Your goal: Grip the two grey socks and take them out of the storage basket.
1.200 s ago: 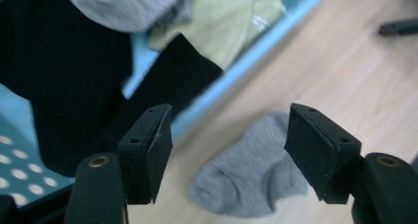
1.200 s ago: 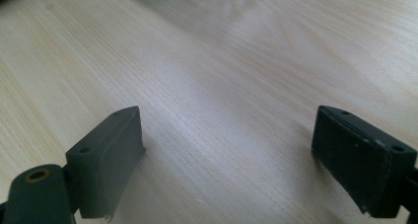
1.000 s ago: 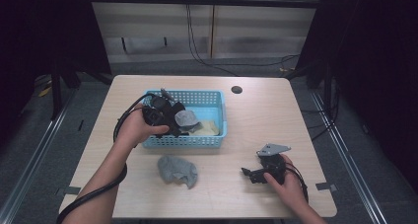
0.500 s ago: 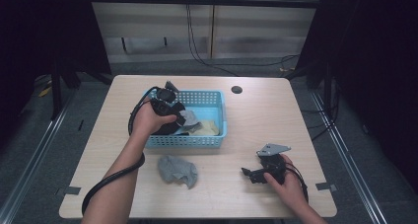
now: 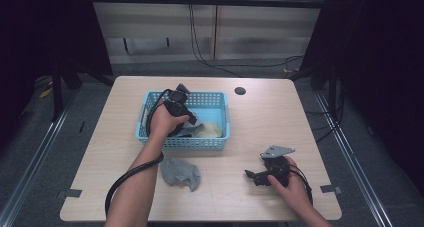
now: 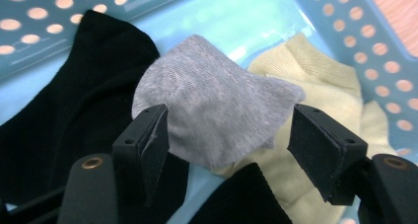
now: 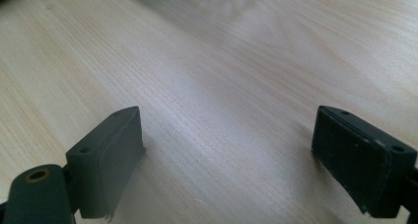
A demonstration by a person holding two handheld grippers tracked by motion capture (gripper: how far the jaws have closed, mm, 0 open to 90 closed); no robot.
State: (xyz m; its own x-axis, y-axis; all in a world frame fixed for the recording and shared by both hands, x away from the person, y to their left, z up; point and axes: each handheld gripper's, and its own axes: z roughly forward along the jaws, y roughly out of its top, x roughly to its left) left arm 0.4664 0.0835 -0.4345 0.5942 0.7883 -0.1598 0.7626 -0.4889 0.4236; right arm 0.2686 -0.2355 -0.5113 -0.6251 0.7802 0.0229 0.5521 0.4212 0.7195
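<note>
table [image 5: 280, 122] is light wood, both forearms come in from its near edge. blue basket [image 5: 220, 137] sits ahead of the left forearm, and the left gripper [image 5: 186, 121] is dipped inside it, left hand [image 5: 162, 122] wrapped over the body, wrist bent so the tool points down into the socks, cable looping back along the arm. in the left gripper view [image 6: 226, 145] the jaws stand apart, medium-wide, straddling the grey sock [image 6: 212, 113]: one pad is at or just touching the sock's edge, the other pad is clear of it, so no squeeze on it. that grey sock lies on top of the pile, right between the jaws; black sock [image 6: 74, 95] is off to one jaw's side and under it, a pale yellow sock [image 6: 325, 95] behind the other jaw, partly under the grey one. second grey sock [image 5: 180, 173] lies crumpled on the table outside the basket, just beside the left forearm, between the two arms. right hand [image 5: 292, 179] rests low on the table well apart from the basket, right gripper [image 5: 250, 175] lying level and pointing across toward the loose sock. in the right gripper view [image 7: 226, 160] jaws are wide, nothing but bare wood between them.
</note>
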